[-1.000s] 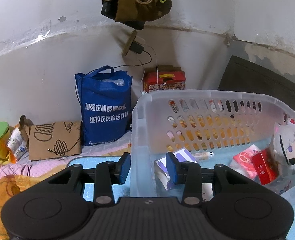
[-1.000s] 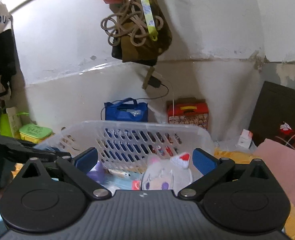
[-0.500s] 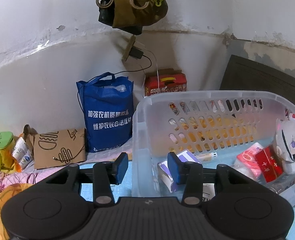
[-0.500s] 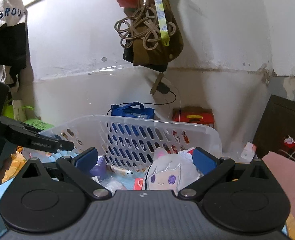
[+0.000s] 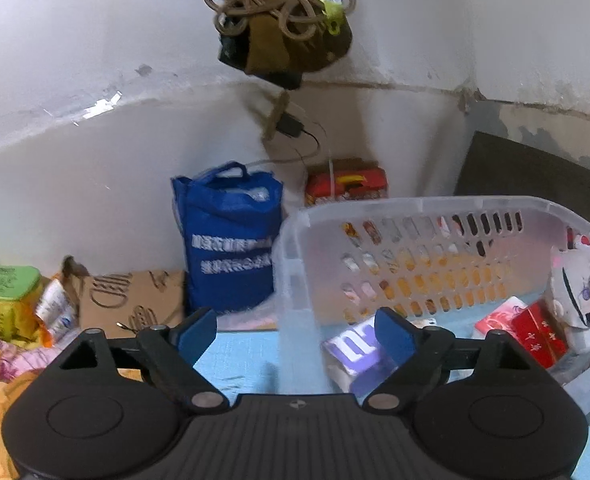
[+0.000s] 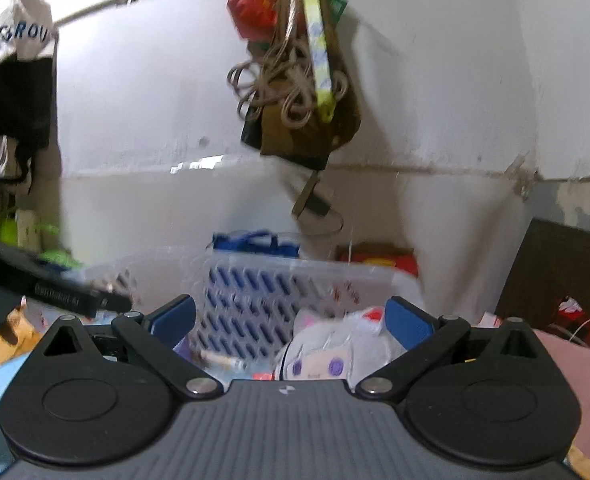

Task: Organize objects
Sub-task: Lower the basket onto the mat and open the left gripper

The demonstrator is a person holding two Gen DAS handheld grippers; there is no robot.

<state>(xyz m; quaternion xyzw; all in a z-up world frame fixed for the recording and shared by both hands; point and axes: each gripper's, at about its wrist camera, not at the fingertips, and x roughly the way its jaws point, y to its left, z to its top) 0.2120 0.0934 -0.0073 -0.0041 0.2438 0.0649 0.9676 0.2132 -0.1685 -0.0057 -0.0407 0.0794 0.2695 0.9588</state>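
The translucent white plastic laundry basket with slotted walls (image 5: 435,248) sits on a light blue mat (image 5: 239,356), near the white wall. Inside it lie a purple-and-white packet (image 5: 355,348) at the near left corner, a red box with gold print (image 5: 539,330) with a red-and-white wrapped packet (image 5: 499,316) just beside it, and a white plush doll with purple eyes (image 5: 575,284) leaning at the right end.

The left tongs (image 5: 297,330) are spread wide and hold nothing; the basket's near left corner stands in the gap between the blue pads, the right pad over the purple packet, though contact cannot be told.

The right tongs (image 6: 291,316) are likewise wide apart and empty, hovering at the basket's edge with the plush doll (image 6: 323,356) seen between the pads; this view is blurred.

Behind the basket stand a blue fabric tote bag with white lettering (image 5: 227,240) and a red carton with a yellow handle (image 5: 347,180). A brown cardboard piece (image 5: 135,300) leans left of the bag, with a green tub (image 5: 5,292) further left. A brown bag with coiled rope (image 5: 283,28) hangs on the wall above.
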